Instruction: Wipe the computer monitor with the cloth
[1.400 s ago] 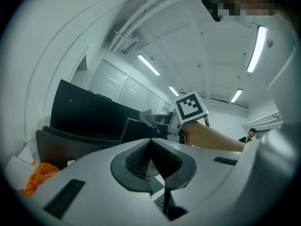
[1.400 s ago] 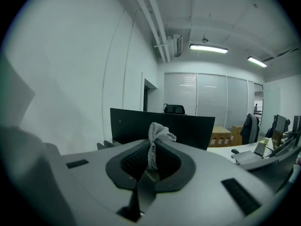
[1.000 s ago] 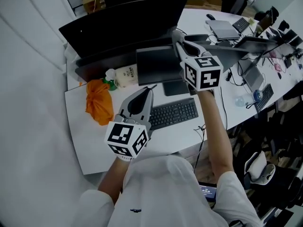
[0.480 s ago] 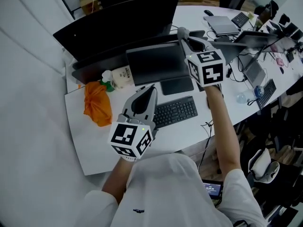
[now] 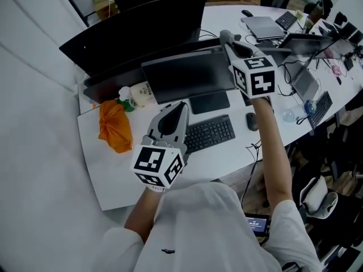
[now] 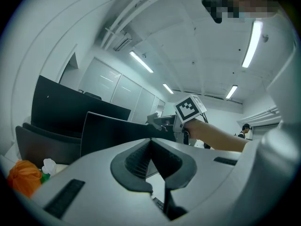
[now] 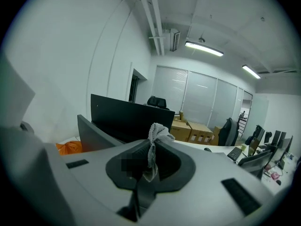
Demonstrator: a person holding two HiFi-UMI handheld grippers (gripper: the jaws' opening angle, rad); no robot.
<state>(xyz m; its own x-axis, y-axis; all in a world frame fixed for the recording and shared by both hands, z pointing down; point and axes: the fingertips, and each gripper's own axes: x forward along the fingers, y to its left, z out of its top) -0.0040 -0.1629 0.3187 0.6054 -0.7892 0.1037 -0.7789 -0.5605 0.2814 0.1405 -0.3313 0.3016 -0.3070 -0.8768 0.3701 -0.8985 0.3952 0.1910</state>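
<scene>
Both of your tongs have their jaws together, but only one carries anything. The right tongs [image 7: 151,149] pinch a small grey cloth [image 7: 157,132], a tuft of it sticking up past the tips. The left tongs [image 6: 151,147] are pressed closed on nothing.

The right tongs sit at the flat monitor [image 5: 190,75], by its upper right corner. I cannot tell whether the cloth touches the panel. The left tongs hang in front of the monitor, over the near left end of the keyboard [image 5: 210,134].

Over the last second your right arm has stretched a little farther along the monitor's right edge. That uncovered the mouse [image 5: 252,120] to the front right of the monitor. The left tongs have barely shifted. My reading is that you are just placing the cloth for a wipe (no stroke across the screen shows yet), so nearly all of the wiping remains.

To the left of the monitor stand a white bottle [image 5: 140,94] and a crumpled orange bag [image 5: 113,126]. Behind it stands a larger curved screen [image 5: 136,30].

As for writing, the bottle's label is too small to read. The cubes on the tongs carry only square markers.
</scene>
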